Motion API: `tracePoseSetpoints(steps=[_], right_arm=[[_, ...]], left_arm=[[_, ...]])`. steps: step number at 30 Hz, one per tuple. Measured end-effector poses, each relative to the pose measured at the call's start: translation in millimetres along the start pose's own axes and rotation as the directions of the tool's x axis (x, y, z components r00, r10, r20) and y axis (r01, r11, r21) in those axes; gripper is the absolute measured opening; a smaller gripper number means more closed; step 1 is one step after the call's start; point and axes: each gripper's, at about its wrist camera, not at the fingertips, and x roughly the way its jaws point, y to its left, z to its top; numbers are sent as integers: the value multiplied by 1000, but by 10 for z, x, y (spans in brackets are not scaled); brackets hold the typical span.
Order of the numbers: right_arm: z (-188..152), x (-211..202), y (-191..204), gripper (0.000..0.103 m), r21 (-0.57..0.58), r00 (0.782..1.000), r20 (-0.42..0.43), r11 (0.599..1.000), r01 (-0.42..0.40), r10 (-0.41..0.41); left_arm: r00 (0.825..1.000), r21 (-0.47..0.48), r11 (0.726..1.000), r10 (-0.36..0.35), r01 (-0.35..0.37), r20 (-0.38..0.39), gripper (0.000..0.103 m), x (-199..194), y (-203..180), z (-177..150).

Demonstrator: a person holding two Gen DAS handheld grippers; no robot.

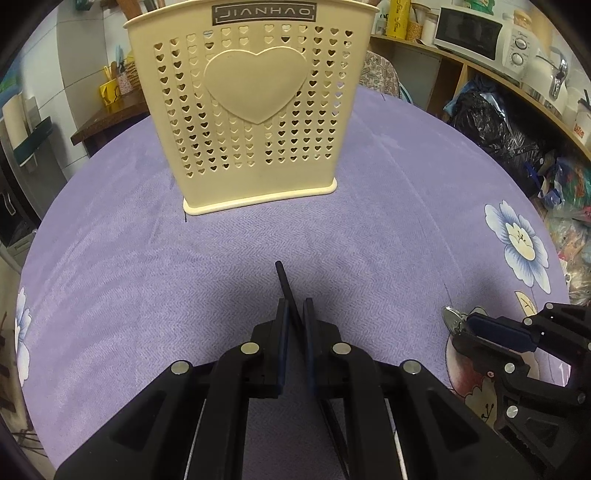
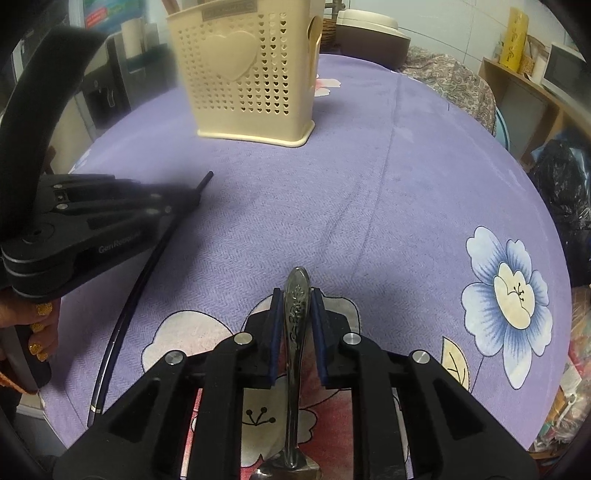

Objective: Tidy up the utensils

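A cream utensil holder [image 1: 255,110] with heart-shaped holes stands upright on the purple tablecloth [image 1: 110,240], straight ahead of my left gripper [image 1: 295,306]. That gripper is shut on a thin black chopstick [image 1: 282,277], whose tip pokes out toward the holder. In the right wrist view the holder [image 2: 251,74] is at the far left and the chopstick [image 2: 140,280] trails back from the left gripper [image 2: 192,199]. My right gripper [image 2: 296,295] has its blue pads against the handle of a patterned metal spoon [image 2: 295,321]. The spoon's bowl lies under the gripper body.
Wooden handles [image 1: 129,9] stick out of the holder's top. A person's hand [image 2: 40,332] holds the left gripper's grip. Shelves with a microwave [image 1: 469,33] and black bags [image 1: 491,122] stand beyond the table's right edge. Flower prints [image 2: 509,299] mark the cloth.
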Motion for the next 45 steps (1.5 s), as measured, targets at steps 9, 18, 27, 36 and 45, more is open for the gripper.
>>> tracePoseSetpoints(steps=[9,18,27,36,45], right_arm=[[7,-275,-57,16,37,995,95,998,-46,42],[121,-940,-63,16,51,954,268,987,-152,133],[262,-1054,16,3,26,939,296,981,-191,175],[207,-868,-107,6,67,951,266,981,-182,158],[-187,-544,341,61,1,968,162,981,-196,193]], left_arm=[[999,-60,997,-47,48,26,8,-121,139,-7],[956,-62,991,-95,117,278,7,-1199,259,51],[902,-34,993,-85,109,422,6,-1830,302,99],[900,-54,993,-72,106,430,6,-1867,418,22],[897,-57,992,-78,114,435,6,-1909,452,-10]])
